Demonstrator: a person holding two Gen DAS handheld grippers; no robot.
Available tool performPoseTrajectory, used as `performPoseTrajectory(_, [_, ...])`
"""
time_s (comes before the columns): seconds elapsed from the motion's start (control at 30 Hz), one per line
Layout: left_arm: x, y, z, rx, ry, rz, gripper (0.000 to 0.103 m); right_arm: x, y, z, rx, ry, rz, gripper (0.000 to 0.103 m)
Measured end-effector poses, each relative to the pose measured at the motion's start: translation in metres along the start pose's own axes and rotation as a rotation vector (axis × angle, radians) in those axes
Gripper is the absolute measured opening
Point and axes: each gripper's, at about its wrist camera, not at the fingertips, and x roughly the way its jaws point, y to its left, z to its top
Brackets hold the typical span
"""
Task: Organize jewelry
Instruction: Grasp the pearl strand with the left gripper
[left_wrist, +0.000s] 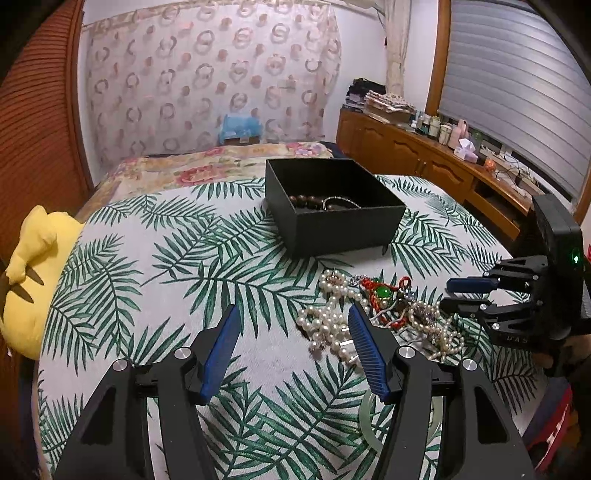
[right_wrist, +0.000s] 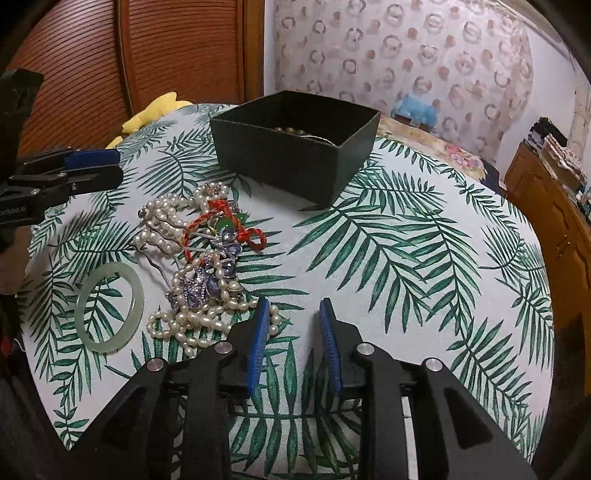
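Note:
A black open box (left_wrist: 332, 206) (right_wrist: 295, 147) stands on the leaf-print cloth with brown beads and a chain inside. A tangled jewelry pile (left_wrist: 373, 314) (right_wrist: 207, 258) lies in front of it: pearl strands, a red cord with a green stone, purple crystal pieces, hair pins. A pale jade bangle (right_wrist: 109, 308) lies beside the pile. My left gripper (left_wrist: 291, 317) is open and empty, its right finger over the pearls. My right gripper (right_wrist: 291, 314) is open and empty, just right of the pile; it also shows in the left wrist view (left_wrist: 448, 295).
A yellow plush toy (left_wrist: 33, 273) lies at the cloth's left edge. A wooden cabinet (left_wrist: 424, 158) with bottles and folded cloth runs along the right wall. A wooden slatted door (right_wrist: 147, 51) stands behind the box. A floral bedspread (left_wrist: 207, 166) lies beyond.

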Motion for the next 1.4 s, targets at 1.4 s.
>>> performPoseTrajectory(1.4, [0.073, -0.024, 0.023, 0.156, 0.208, -0.08, 0.022, -0.071, -0.016, 0.019, 0.021, -0.208, -0.127, 0.006])
